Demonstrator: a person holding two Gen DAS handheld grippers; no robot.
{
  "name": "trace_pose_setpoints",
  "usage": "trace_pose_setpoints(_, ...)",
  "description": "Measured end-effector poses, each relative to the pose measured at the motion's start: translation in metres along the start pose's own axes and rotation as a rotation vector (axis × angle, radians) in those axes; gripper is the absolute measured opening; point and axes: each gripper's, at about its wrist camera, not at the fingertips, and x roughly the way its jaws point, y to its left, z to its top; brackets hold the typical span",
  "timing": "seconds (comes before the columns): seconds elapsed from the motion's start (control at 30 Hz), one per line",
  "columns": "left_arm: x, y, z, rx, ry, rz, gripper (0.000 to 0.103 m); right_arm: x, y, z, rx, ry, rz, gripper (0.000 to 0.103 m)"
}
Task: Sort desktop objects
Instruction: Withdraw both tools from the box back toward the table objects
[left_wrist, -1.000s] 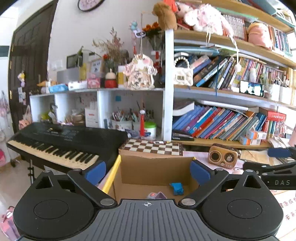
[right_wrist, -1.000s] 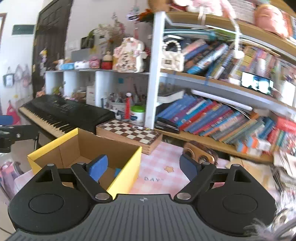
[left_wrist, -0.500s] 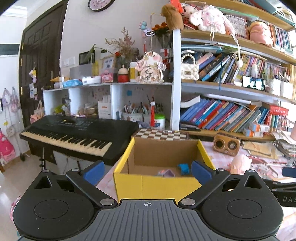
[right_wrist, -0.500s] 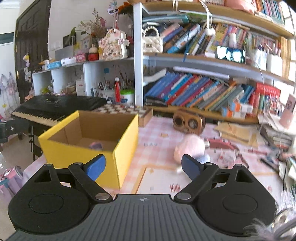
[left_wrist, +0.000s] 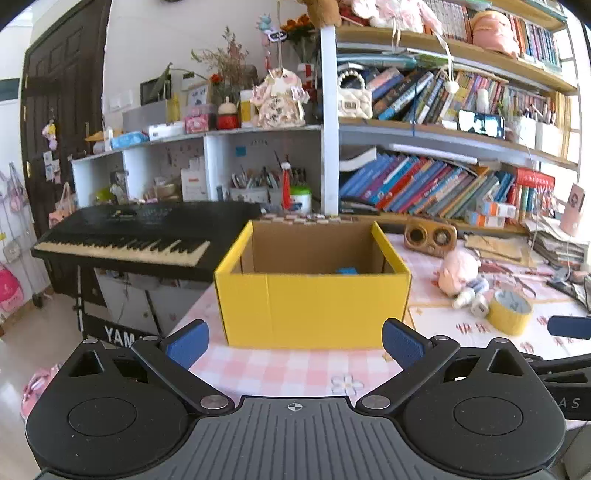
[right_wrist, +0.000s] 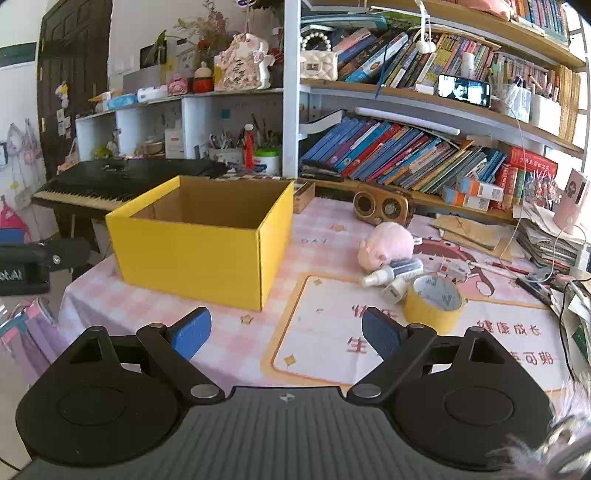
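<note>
Yellow cardboard box (left_wrist: 314, 306), brown inside, open-topped, upright.

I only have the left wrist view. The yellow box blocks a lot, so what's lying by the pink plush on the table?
Observer: A white spray bottle lies just in front of the pink plush.
Operator: And the tape roll?
Observer: The yellow tape roll lies flat, nearest the right gripper.
Operator: Is that gripper carrying anything?
Observer: No, its jaws are open and empty.
</note>
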Motion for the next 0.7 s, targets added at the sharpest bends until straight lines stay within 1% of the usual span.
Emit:
trace_pose_setpoints(0.17, -0.003, -0.002, -0.012, -0.022, 0.029, 0.015, 0.101, -0.005, 0.007, -0.009, -0.041, 0.015, 0.005, 0.089)
trace_pose_setpoints(0.27, -0.008, -0.008, -0.02, -0.017, 0.031, 0.024, 0.101, -0.006, 0.009, -0.011, -0.05, 0.022, 0.004, 0.089)
trace_pose_setpoints(0.43, -0.01, -0.016, -0.024, 0.012, 0.048, -0.012, 0.102, -0.008, 0.009, -0.016, -0.053, 0.041, 0.002, 0.089)
trace_pose_setpoints(0.7, -0.002, -0.027, -0.028, 0.019, 0.091, -0.067, 0.102, -0.008, -0.002, -0.026, -0.021, 0.088, -0.025, 0.089)
